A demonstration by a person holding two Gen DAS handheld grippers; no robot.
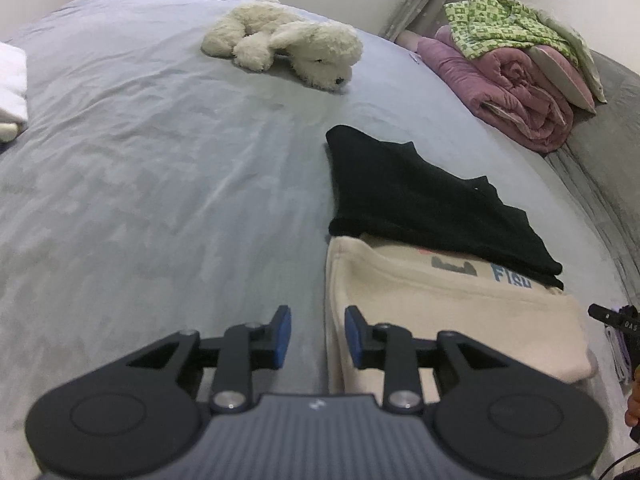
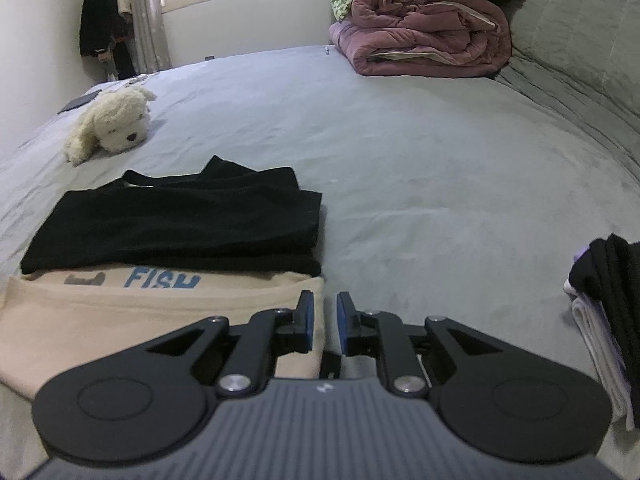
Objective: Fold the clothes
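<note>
A folded cream shirt (image 1: 440,312) with a blue "FISH" print lies on the grey bed (image 1: 160,180). A folded black garment (image 1: 420,200) rests across its far half. My left gripper (image 1: 318,334) hovers at the cream shirt's left edge, open, with only bed and the shirt's edge showing in the gap. In the right wrist view the cream shirt (image 2: 160,312) and the black garment (image 2: 180,224) sit at the left. My right gripper (image 2: 325,320) stands at the shirt's right edge, its blue pads a narrow gap apart with nothing pinched between them.
A white plush dog (image 1: 288,44) (image 2: 112,124) lies farther up the bed. A rolled pink quilt (image 2: 420,28) with a green patterned cloth (image 1: 496,24) on top sits at the back right. A stack of folded clothes (image 2: 608,300) lies at the right edge.
</note>
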